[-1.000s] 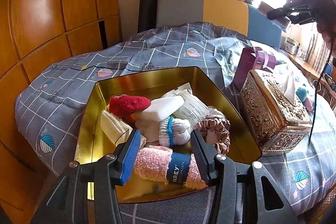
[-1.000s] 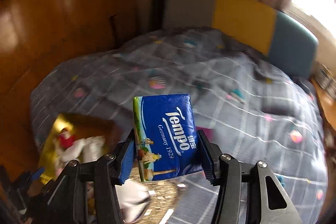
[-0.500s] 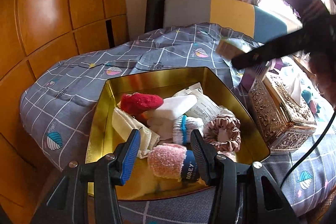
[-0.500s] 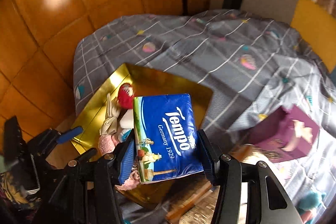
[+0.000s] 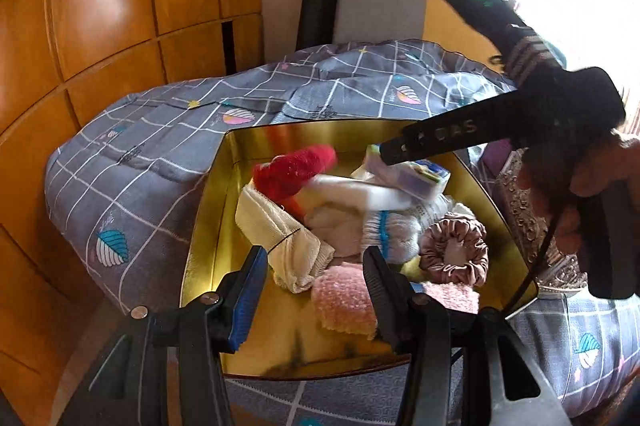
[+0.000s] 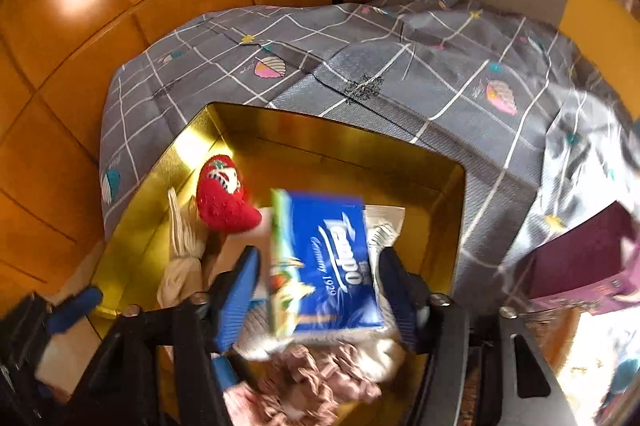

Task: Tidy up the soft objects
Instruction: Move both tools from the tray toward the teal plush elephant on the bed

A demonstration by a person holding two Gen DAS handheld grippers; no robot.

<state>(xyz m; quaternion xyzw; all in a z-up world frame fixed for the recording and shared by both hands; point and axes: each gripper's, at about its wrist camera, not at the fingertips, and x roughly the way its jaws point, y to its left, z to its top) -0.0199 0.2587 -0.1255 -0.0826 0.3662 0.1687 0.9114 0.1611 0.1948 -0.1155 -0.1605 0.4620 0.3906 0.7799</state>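
**Tissue pack dropping into a nearly full tin**

The gold tin (image 5: 208, 226) sits on the bed (image 5: 140, 154) and already holds most of the soft things: a red sock (image 5: 296, 166) toward the far left, a cream cloth (image 5: 280, 230) along the left side, a white sock with a blue band (image 5: 388, 230) in the middle, a dusty-pink scrunchie (image 5: 456, 250) to the right and a pink fluffy roll (image 5: 344, 298) at the near edge.

The right tongs (image 6: 316, 290) hang over the tin's middle. Their jaws have just been opening, and the blue Tempo tissue pack (image 6: 328, 262) between them is blurred and tilted, with gaps on both sides, so it looks released and on its way onto the pile.

The left tongs (image 5: 316, 290) stand half spread above the near edge, pinching nothing; the pink roll lies just under them.

Left to do, as I judge it: a purple box (image 6: 576, 258) and an ornate tissue box (image 5: 520, 210) remain on the bed to the right, though whether they belong in the tin I cannot tell
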